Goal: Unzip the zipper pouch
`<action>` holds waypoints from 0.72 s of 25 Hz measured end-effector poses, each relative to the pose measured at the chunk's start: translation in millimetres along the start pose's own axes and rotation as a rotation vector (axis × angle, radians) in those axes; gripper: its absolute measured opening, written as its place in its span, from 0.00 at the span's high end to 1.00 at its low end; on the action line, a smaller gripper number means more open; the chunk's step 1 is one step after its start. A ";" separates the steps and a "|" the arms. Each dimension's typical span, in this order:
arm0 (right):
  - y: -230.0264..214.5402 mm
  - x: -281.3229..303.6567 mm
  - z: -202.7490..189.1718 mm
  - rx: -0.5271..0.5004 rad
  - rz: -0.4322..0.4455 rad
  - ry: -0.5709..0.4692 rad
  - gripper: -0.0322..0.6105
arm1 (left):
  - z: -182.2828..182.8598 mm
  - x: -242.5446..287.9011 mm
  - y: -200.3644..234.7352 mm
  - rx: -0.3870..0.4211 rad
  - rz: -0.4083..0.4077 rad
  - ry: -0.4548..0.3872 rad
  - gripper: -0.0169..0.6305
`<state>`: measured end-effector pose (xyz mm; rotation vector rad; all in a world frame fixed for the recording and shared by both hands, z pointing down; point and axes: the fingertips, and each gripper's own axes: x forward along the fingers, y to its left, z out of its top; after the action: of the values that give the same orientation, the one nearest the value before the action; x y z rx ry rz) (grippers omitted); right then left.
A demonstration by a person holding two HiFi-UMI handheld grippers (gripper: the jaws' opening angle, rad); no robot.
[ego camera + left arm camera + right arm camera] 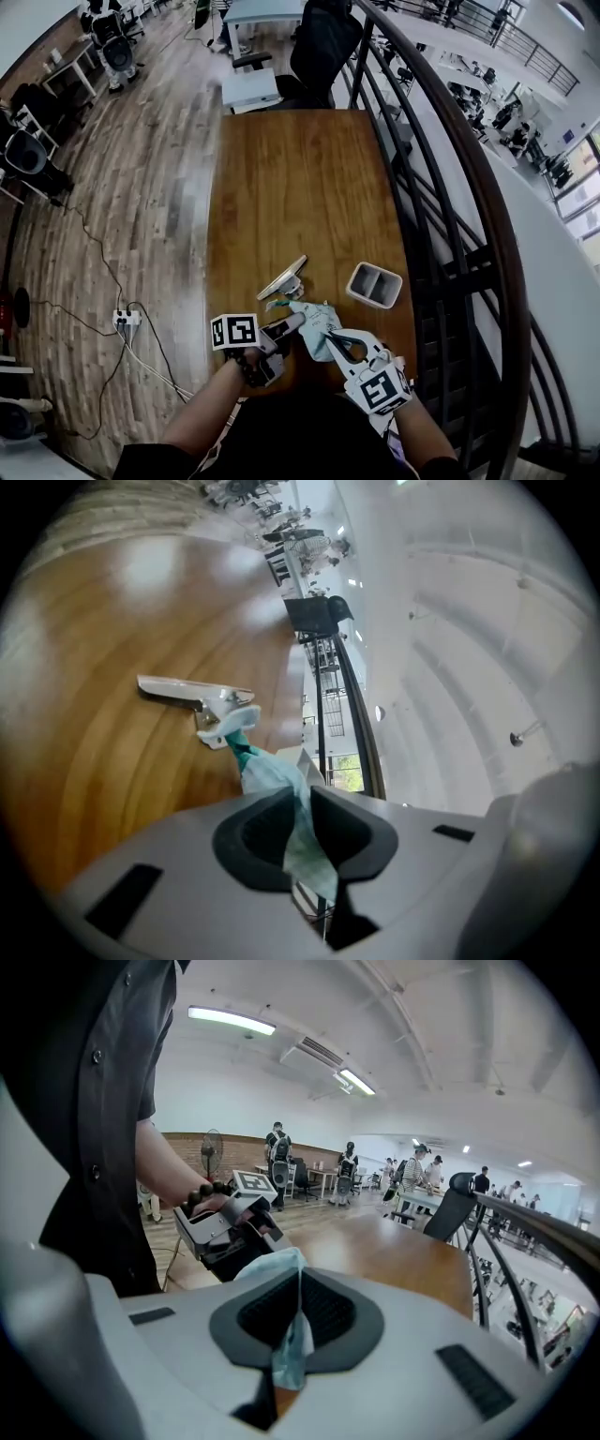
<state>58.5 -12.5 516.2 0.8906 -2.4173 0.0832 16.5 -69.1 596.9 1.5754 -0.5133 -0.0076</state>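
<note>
A long, glossy brown wooden worktop (300,187) runs up the middle of the frame. At its lower end sits the zipper pouch (314,323) – soft, crumpled pale-teal fabric, raised between both grippers. Its long axis slants from lower centre toward the upper left, the darker teal tip leading. The left gripper (286,330) and the right gripper (336,339) each have their jaws clamped on a fold of it.
</note>
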 end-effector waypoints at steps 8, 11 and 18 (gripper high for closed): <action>1.6 -0.8 4.4 -0.011 -0.008 0.008 0.94 | 18.0 -2.4 -42.2 0.342 -0.001 0.015 0.95; 6.9 -5.9 1.0 -0.011 0.008 0.041 0.91 | 24.3 -6.8 -66.5 0.511 0.022 0.022 0.95; -4.4 -17.2 4.5 0.089 0.014 -0.019 0.81 | 26.4 -12.6 -100.0 1.009 0.107 0.054 0.95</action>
<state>69.9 -7.0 502.8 0.9177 -2.4543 0.1895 28.4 -91.8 495.9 2.5140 -0.5952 0.4337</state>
